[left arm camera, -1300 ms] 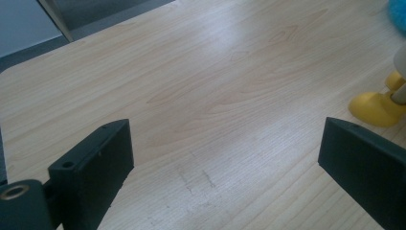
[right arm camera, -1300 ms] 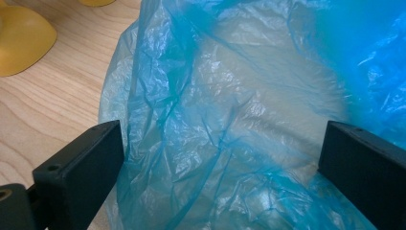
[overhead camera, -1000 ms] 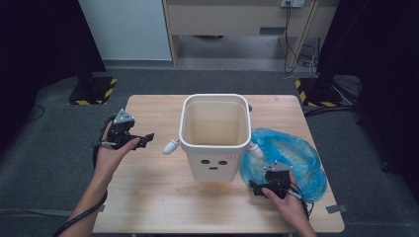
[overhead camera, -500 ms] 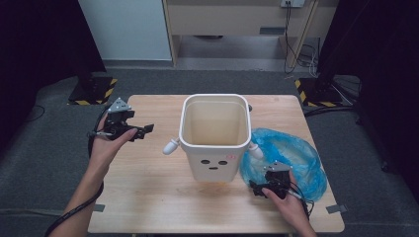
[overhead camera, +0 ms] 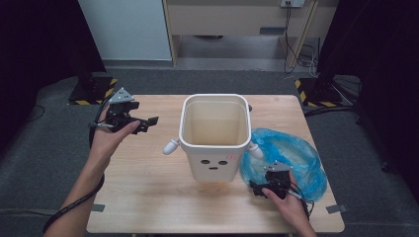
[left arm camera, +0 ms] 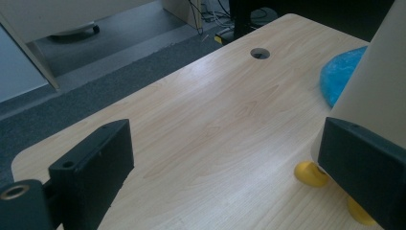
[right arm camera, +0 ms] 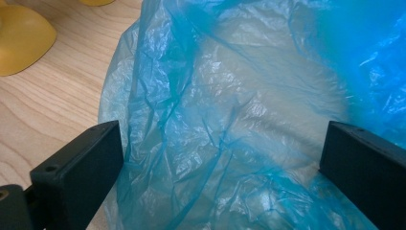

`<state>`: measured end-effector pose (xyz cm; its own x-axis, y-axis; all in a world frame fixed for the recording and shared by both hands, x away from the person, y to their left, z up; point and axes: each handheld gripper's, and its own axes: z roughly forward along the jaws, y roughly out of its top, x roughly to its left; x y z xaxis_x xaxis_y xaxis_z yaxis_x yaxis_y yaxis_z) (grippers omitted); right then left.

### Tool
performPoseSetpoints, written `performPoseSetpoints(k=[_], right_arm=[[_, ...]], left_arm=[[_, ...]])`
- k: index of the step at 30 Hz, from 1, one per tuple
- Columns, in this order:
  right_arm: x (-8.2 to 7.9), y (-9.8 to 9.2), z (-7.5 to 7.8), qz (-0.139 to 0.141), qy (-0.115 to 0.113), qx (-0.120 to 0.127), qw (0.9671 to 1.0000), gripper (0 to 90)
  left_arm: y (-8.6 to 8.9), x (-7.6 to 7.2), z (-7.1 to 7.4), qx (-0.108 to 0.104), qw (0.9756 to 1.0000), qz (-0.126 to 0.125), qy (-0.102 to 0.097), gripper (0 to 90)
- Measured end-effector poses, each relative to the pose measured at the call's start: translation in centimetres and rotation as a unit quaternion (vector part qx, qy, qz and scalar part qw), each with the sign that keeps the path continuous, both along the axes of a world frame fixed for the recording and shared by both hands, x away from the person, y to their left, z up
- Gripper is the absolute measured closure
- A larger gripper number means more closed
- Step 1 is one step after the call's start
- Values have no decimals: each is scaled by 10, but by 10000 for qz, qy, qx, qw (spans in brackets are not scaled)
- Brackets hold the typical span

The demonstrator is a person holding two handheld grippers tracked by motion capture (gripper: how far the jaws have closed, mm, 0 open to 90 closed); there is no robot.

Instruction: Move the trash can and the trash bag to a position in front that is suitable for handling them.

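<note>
Wooden table point(overhead camera: 148, 192), white bin point(overhead camera: 215, 136) – blue bag point(overhead camera: 291, 158), grey floor point(overhead camera: 44, 163)

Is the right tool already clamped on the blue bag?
No, in the right gripper view the right tool has its jaws spread wide apart, with the blue bag lying between them, ungripped.

A light wooden desk point(overhead camera: 148, 197) with rounded corners stands on grey carpet. A round cable hole point(left arm camera: 260, 53) is cut near its far edge. A white bin point(overhead camera: 215, 143) stands at the middle of the desk on small yellow feet point(left arm camera: 310, 173). Just right of it, a crumpled blue plastic bag point(overhead camera: 296, 158) lies flat on the wood, touching or nearly touching the bin's side; the contact is hard to judge. The left half of the desk is bare wood.
</note>
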<state>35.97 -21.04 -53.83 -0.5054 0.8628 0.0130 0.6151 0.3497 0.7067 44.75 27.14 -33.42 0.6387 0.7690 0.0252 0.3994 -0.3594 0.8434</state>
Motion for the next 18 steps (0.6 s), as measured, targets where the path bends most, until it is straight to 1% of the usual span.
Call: performPoseSetpoints(k=[13,14,15,16,17,18], right_arm=[[0,0,0,2,0,0,10000,13],[0,0,0,1,-1,0,10000,13],[0,0,0,1,-1,-1,10000,13],[0,0,0,1,2,1,10000,13],[0,0,0,1,1,0,10000,13],[0,0,0,1,1,0,10000,13]], left_arm=[[-11,6,17,42,9999,-126,-50,42],[-13,5,19,47,10000,-84,23,42],[-14,5,20,46,9999,-96,19,42],[-15,6,22,60,9999,-101,9,42],[-17,8,23,91,9998,-170,-83,42],[-18,6,25,122,9999,-78,-7,42]])
